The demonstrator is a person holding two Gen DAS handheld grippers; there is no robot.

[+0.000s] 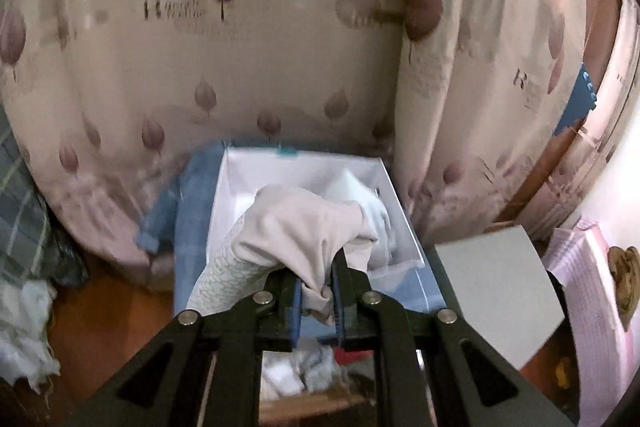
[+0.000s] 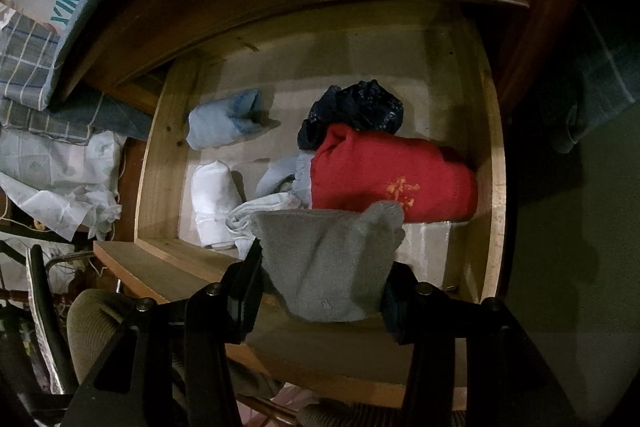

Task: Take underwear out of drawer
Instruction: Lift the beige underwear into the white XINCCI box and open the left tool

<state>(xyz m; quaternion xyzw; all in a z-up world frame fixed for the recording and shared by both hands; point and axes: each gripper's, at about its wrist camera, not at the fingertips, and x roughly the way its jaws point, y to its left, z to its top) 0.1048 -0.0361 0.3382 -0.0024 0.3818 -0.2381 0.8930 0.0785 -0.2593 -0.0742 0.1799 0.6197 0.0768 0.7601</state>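
My left gripper (image 1: 316,297) is shut on a pale beige piece of underwear (image 1: 296,227) and holds it just in front of and above an open white box (image 1: 240,183). My right gripper (image 2: 320,291) is shut on a grey folded piece of underwear (image 2: 328,259) and holds it over the front edge of the open wooden drawer (image 2: 160,155). In the drawer lie a red garment (image 2: 384,175), a dark blue bundle (image 2: 356,107), a light blue roll (image 2: 222,125) and a white roll (image 2: 212,199).
The white box rests on a blue cloth (image 1: 192,227) in front of a leaf-print curtain (image 1: 240,47). A grey board (image 1: 496,279) lies to the right of the box. Plaid fabric (image 2: 28,55) and crumpled white bags (image 2: 64,179) lie left of the drawer.
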